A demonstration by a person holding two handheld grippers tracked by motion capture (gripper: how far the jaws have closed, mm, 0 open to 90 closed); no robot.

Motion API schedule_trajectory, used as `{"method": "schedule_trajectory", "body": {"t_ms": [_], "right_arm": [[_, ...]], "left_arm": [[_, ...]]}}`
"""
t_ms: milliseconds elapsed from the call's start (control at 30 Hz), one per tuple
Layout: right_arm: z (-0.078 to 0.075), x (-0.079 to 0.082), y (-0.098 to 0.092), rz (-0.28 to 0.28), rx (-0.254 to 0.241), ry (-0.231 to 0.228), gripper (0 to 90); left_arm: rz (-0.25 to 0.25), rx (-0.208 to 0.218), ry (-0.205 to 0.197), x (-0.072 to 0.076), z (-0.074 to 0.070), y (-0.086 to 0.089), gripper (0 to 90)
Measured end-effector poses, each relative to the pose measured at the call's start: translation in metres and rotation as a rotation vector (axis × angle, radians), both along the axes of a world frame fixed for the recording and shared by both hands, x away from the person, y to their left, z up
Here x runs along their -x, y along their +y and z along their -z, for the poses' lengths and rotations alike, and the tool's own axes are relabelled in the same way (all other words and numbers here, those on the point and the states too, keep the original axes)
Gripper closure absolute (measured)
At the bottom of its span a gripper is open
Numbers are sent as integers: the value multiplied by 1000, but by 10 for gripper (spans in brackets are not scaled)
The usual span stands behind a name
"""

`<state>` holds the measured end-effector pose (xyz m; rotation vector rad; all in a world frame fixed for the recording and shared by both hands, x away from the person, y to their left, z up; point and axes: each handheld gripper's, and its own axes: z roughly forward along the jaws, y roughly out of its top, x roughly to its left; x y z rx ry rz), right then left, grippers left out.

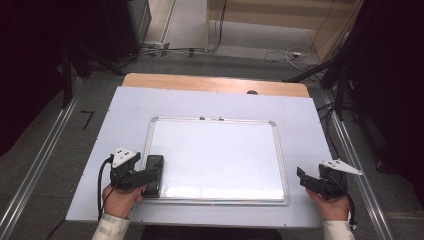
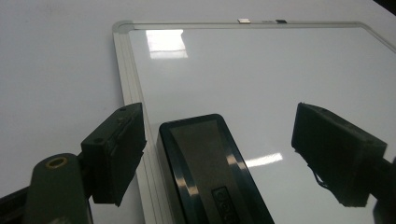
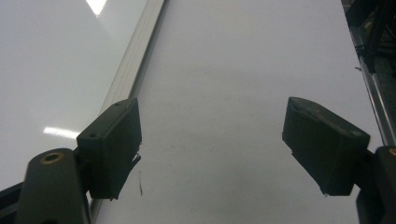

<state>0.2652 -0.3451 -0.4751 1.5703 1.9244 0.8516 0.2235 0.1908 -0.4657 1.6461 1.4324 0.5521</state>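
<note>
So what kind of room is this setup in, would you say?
Probably a lab or recording workspace: a table topped with a white sheet, aluminium rails on the grey carpet on either side, loose cables on the floor, and dark stands around it.

High view looks down; both gripper views skim close, sharing the whiteboard [image 1: 215, 155].
</note>
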Motion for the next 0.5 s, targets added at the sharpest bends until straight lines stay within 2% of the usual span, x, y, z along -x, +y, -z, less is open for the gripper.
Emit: {"method": "schedule_trajectory", "body": {"t_ms": [500], "right_arm": [[0,0,0,1,3,2,186]], "left_arm": [[-9,5,4,2,1,10,179]]}}
